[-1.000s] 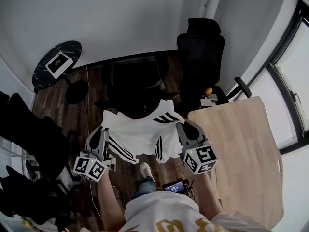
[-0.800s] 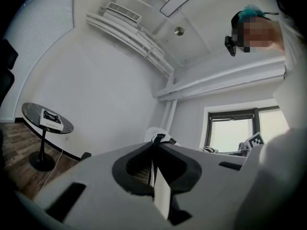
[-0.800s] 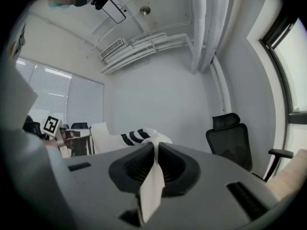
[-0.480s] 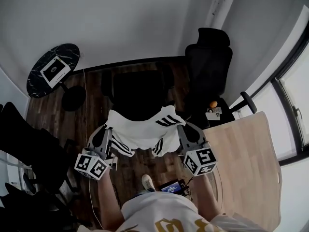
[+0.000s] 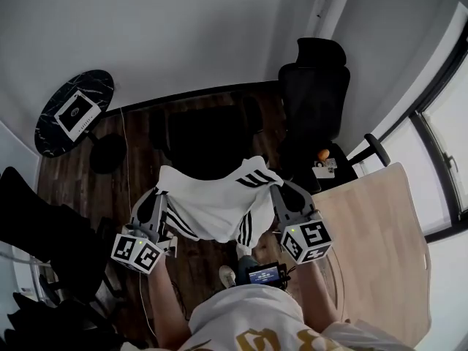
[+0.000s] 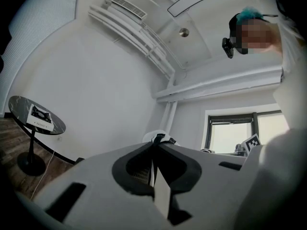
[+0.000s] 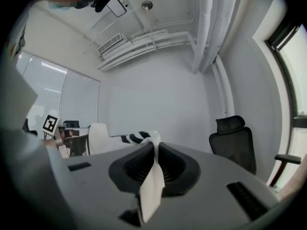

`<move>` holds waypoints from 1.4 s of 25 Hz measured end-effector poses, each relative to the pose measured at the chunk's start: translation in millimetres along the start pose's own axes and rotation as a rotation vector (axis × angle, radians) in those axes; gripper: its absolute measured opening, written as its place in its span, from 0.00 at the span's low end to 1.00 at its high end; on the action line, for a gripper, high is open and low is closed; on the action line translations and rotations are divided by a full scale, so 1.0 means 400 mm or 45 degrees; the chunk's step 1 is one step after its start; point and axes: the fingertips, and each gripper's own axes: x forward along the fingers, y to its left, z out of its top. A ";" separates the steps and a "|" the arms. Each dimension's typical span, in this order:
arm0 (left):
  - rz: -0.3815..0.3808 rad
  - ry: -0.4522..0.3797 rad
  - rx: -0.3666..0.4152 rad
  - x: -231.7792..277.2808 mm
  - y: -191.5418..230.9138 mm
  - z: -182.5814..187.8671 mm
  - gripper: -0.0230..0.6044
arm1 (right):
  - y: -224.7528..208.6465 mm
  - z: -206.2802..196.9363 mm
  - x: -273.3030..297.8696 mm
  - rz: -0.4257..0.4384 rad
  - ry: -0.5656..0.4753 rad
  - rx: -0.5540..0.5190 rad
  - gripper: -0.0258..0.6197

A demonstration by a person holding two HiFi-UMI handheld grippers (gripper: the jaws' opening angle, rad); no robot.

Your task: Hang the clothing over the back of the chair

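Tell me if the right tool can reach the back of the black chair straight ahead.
Probably yes. The right tool, shut on the white striped shirt, is close in front of the chair, and only the hanging shirt lies between them.

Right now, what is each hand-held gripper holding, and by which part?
Both hold one white striped shirt. The left hand-held gripper pinches its left edge and the right hand-held gripper its right edge, with the cloth spread between them.

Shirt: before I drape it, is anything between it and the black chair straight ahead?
Nothing visible does. The white shirt, held by the left gripper and right gripper, hangs right in front of the black chair.
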 end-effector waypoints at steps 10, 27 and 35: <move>0.053 0.000 0.036 -0.013 0.034 0.010 0.09 | 0.011 0.018 0.026 0.069 -0.051 -0.005 0.10; 0.031 -0.044 0.082 0.010 0.023 0.074 0.09 | -0.002 0.086 0.028 0.064 -0.136 0.020 0.10; -0.008 -0.092 0.108 0.040 0.016 0.155 0.09 | -0.002 0.161 0.043 0.051 -0.219 0.023 0.10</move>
